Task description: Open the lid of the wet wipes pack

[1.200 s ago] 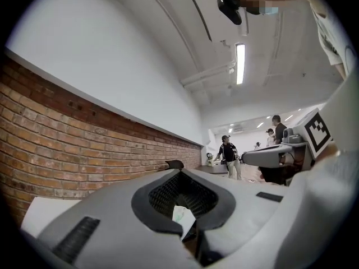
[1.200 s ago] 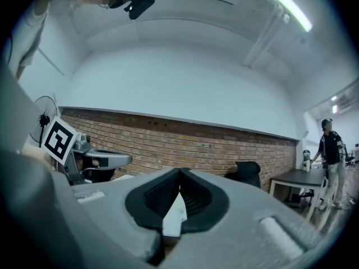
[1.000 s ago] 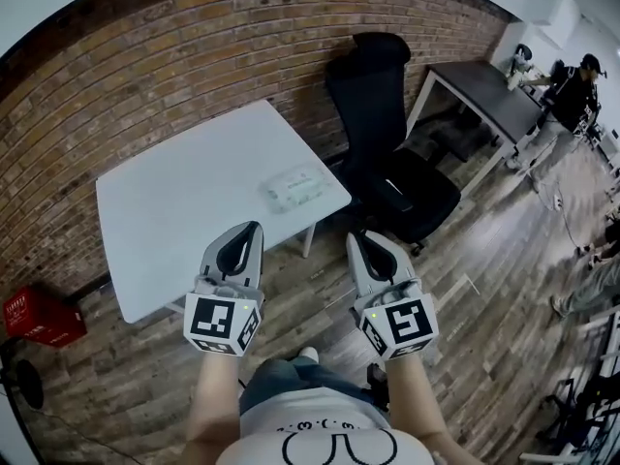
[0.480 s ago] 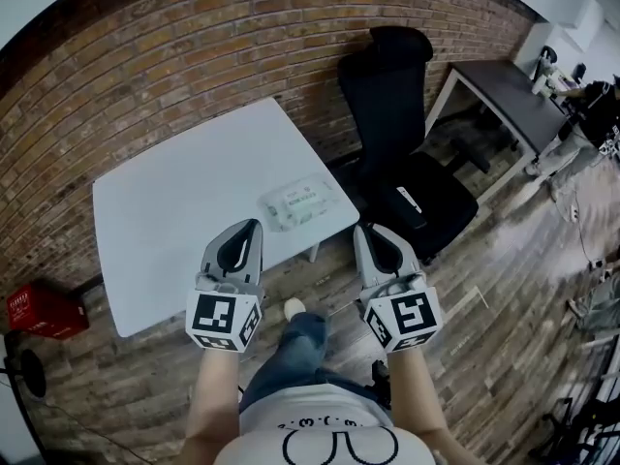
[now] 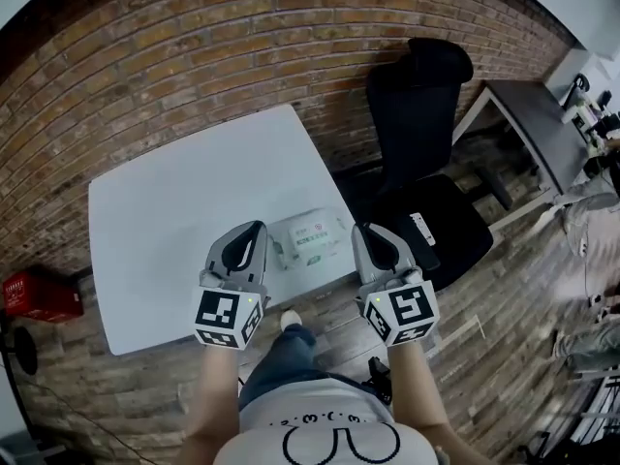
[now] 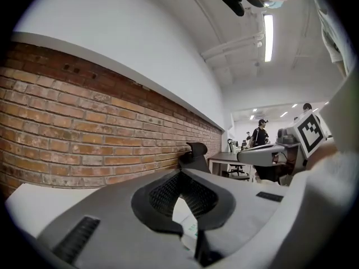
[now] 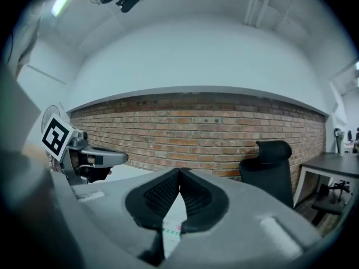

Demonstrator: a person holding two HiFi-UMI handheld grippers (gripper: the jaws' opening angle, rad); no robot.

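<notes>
While both grippers hang side by side before the person, a white rectangular table (image 5: 174, 231) stands against a red brick wall (image 5: 194, 56), with a black office chair (image 5: 421, 153) just beside its right edge, a dark desk (image 5: 528, 124) beyond the chair, and a red crate (image 5: 39, 296) on the wood plank floor (image 5: 513, 308) off its left edge. The left gripper (image 5: 252, 231) shows over the table's near edge, its jaws pressed together with nothing between them. The right gripper (image 5: 367, 231) shows just off the near right corner, its jaws likewise closed tip to tip and empty. Between the two tips in the head view, touched by neither, lies the white and green wet wipes pack (image 5: 310, 238), flat at the table's near right corner with its printed face up. Its long axis runs roughly along the near edge. Whether its lid is raised cannot be made out.
</notes>
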